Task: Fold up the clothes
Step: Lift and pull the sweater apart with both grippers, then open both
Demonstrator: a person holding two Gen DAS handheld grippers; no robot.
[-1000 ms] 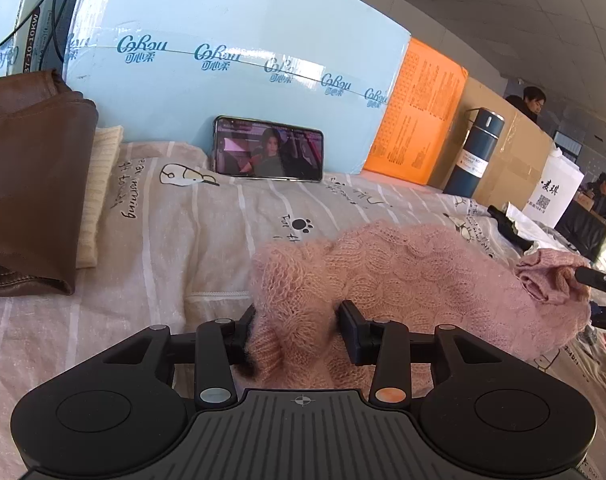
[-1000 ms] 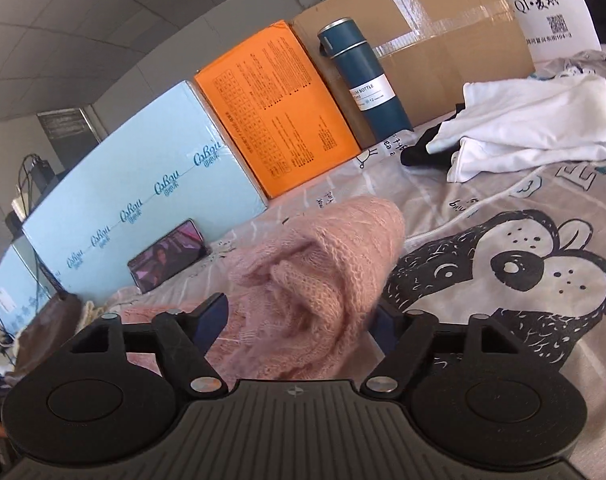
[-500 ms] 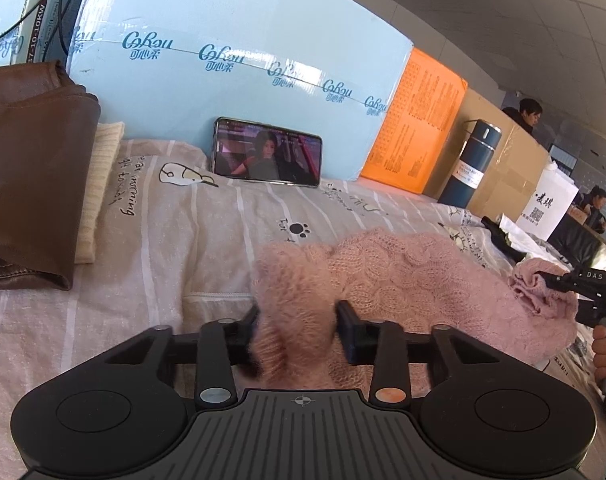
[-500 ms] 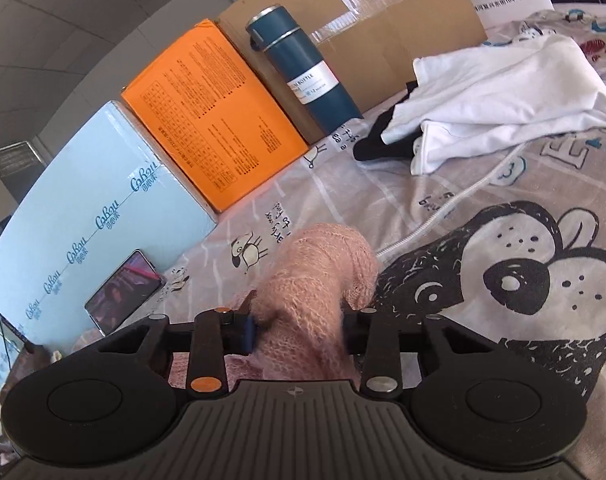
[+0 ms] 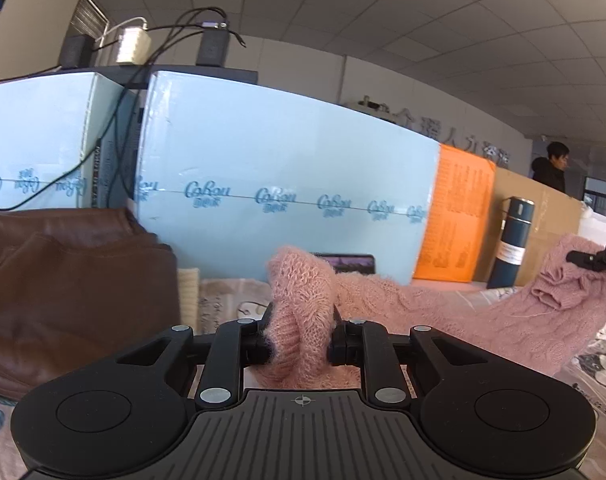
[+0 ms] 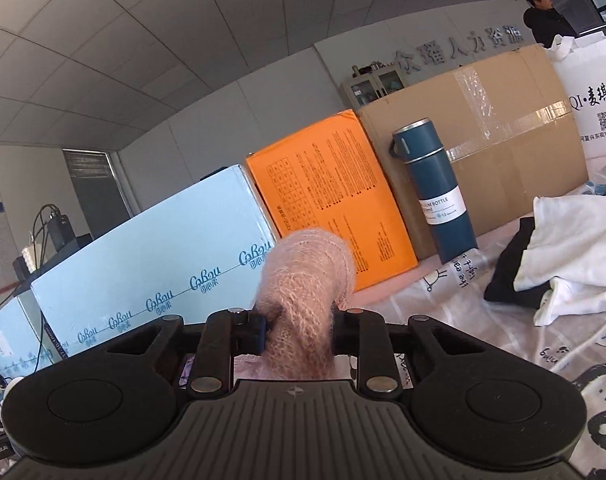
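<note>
Office ceiling tiles and a row of boxes fill the left wrist view: a pale blue printed cardboard box (image 5: pixel 287 184), an orange printed box (image 5: pixel 455 220) and a dark blue vacuum bottle (image 5: pixel 510 242) standing in front of brown cardboard. A brown leather garment (image 5: pixel 71 280) is heaped at the left on the cartoon-print bed sheet (image 5: pixel 231 306). The left gripper (image 5: pixel 301 342) is clamped on a bunched end of the fluffy pink knitted sweater (image 5: pixel 443 312), which sags in a loose band across to the right gripper (image 5: pixel 595 260), raised at the far right edge and apparently pinching the other end.

From the right wrist view, the right gripper (image 6: pixel 299 338) is closed tight on a rolled pink wad that rises just above its fingers, with the bottle and the orange box behind. A crumpled white garment (image 6: pixel 575 248) over something black lies on the sheet to the right.

The knit looks soft, hairy, cable-patterned and stretchy, held clear of the bed between the two grips. To do this step well, I judge both hands should rise evenly and draw apart until the sag goes, without overstretching the loose yarn, then lay it flat on open sheet away from the other clothes.
</note>
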